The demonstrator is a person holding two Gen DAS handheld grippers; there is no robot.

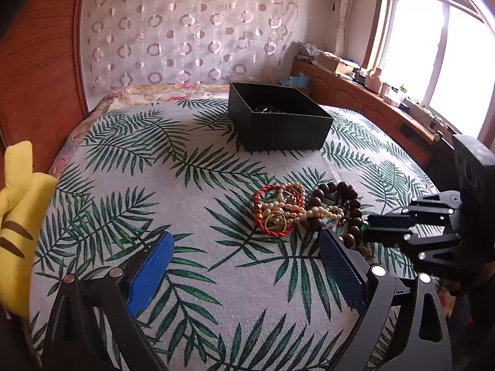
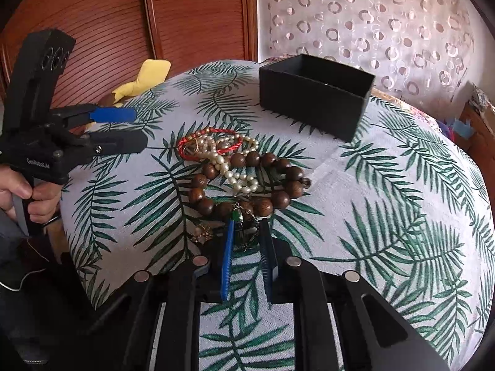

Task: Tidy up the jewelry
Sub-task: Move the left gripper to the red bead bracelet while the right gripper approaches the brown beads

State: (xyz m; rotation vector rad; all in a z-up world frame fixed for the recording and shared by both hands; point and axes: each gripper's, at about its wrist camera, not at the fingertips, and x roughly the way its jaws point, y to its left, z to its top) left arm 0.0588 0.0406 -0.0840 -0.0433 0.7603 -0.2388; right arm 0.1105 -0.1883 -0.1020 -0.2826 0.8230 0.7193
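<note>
Blue-padded fingers of the right hand-held gripper (image 2: 246, 232) sit lowest in the right wrist view, set a narrow gap apart with a small green pendant (image 2: 238, 215) and its dark chain between the tips. Whether the pads actually grip the pendant cannot be told. A small gold-coloured piece (image 2: 202, 232) lies just left of these fingers.

Beyond them, the jewelry pile rests on a bed under a palm-leaf cover (image 2: 386, 185). A bracelet of large brown wooden beads (image 2: 247, 159) forms a loop. A strand of cream pearls (image 2: 230, 170) runs across it and into a red cord bracelet (image 2: 210, 142) on the far side. All three touch or overlap.

The left hand-held gripper (image 1: 244, 247) stands with its fingers wide apart and holds nothing. It hovers near the pile, on the side of the red cord bracelet (image 1: 272, 210) and pearls (image 1: 294, 208). In the right wrist view a hand (image 2: 21, 194) holds its handle.

An open black box (image 1: 278, 117) stands on the cover well beyond the pile. Something shiny shows inside at its near wall; what it is cannot be told.

A yellow plush toy (image 1: 18, 216) lies at the bed's edge, against a wooden panel (image 2: 123, 15).
</note>
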